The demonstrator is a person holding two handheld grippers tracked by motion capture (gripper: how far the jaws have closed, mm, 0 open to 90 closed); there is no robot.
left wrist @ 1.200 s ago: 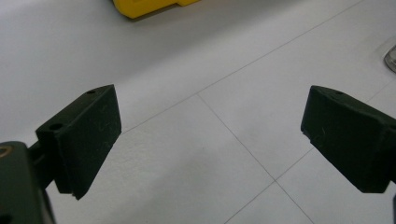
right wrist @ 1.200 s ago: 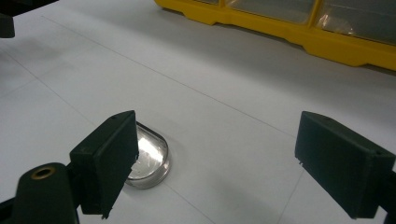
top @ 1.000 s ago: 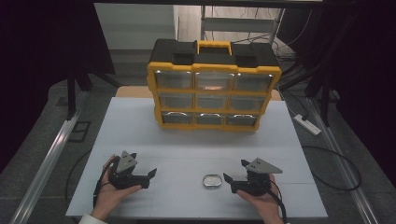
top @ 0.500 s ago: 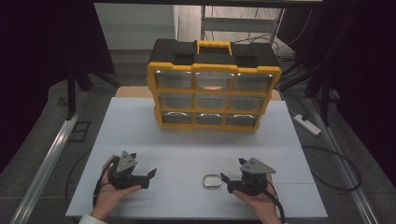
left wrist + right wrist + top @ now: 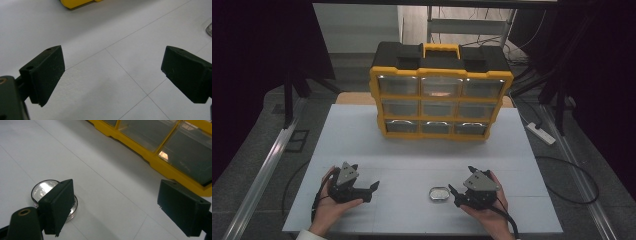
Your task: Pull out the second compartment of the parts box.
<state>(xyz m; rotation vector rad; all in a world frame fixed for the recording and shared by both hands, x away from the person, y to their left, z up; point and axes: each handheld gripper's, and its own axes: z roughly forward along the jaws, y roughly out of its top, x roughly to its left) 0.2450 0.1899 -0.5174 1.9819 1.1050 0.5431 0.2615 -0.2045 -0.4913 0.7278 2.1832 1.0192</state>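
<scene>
A small round clear dish (image 5: 439, 193) lies on the white table (image 5: 422, 155) near its front edge. My right gripper (image 5: 454, 195) is just to the right of the dish, open, jaws pointing left at it. In the right gripper view the dish (image 5: 41, 189) sits partly behind the left jaw of the right gripper (image 5: 117, 205), with bare table between the jaws. My left gripper (image 5: 371, 191) rests at the front left, open, nothing between its jaws. The left gripper (image 5: 112, 72) has its jaws wide over bare table, and the dish's edge (image 5: 209, 28) shows at far right.
A yellow and black organizer (image 5: 441, 97) with clear drawers stands at the back centre of the table; its drawer fronts (image 5: 175, 142) fill the upper right of the right gripper view. A white power strip (image 5: 541, 133) lies on the floor beyond the table's right edge.
My right gripper has slid left, closing the gap to the dish. The left gripper and the dish have stayed where they were.
</scene>
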